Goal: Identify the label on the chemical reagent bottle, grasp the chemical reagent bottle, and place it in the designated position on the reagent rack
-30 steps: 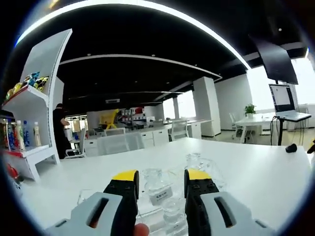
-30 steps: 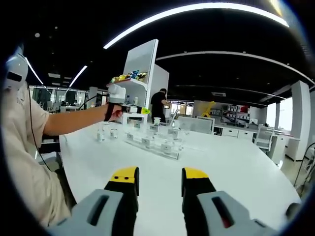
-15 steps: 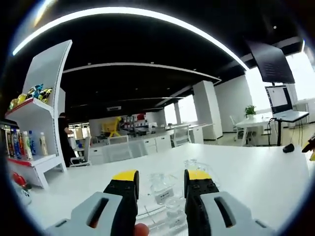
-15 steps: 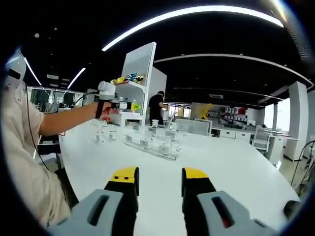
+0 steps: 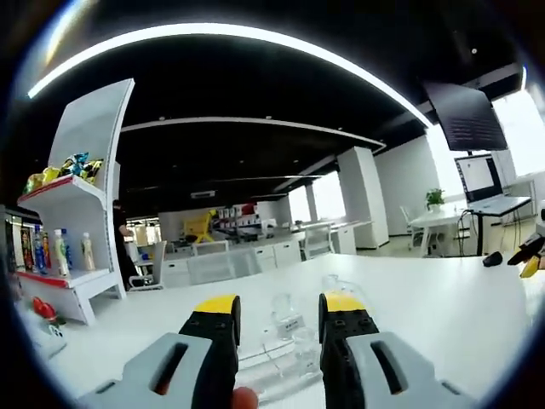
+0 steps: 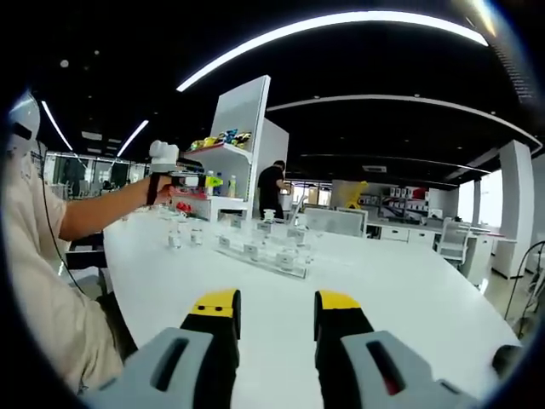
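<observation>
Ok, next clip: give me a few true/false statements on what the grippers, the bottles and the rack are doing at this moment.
1. The left gripper is raised above the table, off to one side of the reagent rack. True.
2. The right gripper is clamped on a bottle. False: its jaws stand apart with only bare table between them.
3. Two small bottles stand on the table beside the rack, not in it. True.
4. The rack lies tipped over at the table edge. False: it sits flat, with labelled bottles upright in it.
5. The left gripper holds a bottle. False: its jaws are open, nothing held.
</observation>
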`<action>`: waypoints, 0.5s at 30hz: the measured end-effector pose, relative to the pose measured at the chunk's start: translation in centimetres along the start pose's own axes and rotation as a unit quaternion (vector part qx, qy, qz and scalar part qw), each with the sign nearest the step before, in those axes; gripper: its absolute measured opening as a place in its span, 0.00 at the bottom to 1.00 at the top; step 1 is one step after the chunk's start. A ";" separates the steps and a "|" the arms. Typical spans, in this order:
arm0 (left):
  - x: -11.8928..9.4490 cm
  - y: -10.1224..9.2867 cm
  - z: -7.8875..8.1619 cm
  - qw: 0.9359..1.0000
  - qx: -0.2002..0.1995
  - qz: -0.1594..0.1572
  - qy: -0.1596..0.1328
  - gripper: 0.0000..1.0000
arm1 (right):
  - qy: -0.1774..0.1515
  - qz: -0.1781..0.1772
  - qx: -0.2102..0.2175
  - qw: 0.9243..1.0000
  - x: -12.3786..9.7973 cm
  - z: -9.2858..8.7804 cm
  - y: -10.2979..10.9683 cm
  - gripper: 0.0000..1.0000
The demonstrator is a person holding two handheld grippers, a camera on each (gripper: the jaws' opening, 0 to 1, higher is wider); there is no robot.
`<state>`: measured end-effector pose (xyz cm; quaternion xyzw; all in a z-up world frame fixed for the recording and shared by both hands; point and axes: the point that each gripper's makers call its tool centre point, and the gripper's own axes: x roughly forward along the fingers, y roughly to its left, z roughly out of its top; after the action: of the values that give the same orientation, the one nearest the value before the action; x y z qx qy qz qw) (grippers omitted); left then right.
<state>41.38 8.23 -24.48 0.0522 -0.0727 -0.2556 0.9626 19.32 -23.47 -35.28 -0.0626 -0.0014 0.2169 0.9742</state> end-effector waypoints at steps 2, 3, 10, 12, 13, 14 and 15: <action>-0.8 0.1 0.1 1.000 -0.001 0.002 -0.004 0.38 | -0.002 0.000 0.001 1.000 -0.1 0.1 0.1 0.34; -1.4 0.2 0.2 1.000 0.000 0.004 -0.006 0.38 | -0.002 0.001 0.000 1.000 -0.2 0.1 0.2 0.34; -4.3 0.6 0.9 1.000 0.013 0.006 -0.014 0.38 | -0.006 0.001 -0.007 1.000 -0.7 0.4 0.5 0.34; -5.0 0.6 1.0 1.000 0.013 0.005 -0.016 0.38 | -0.007 0.000 -0.009 1.000 -0.9 0.5 0.6 0.34; -5.7 0.8 1.0 1.000 0.013 0.006 -0.017 0.38 | -0.008 -0.001 -0.010 1.000 -1.0 0.6 0.4 0.34; -6.0 0.8 1.0 1.000 0.013 0.007 -0.018 0.38 | -0.009 -0.001 -0.011 1.000 -1.0 0.7 0.4 0.34; -6.4 1.0 0.9 1.000 0.012 0.009 -0.019 0.38 | -0.009 -0.001 -0.011 1.000 -1.1 0.7 0.3 0.34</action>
<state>36.20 12.24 -24.16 0.0586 -0.0944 -0.2474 0.9625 18.21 -23.54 -34.62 -0.0718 -0.0128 0.2164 0.9736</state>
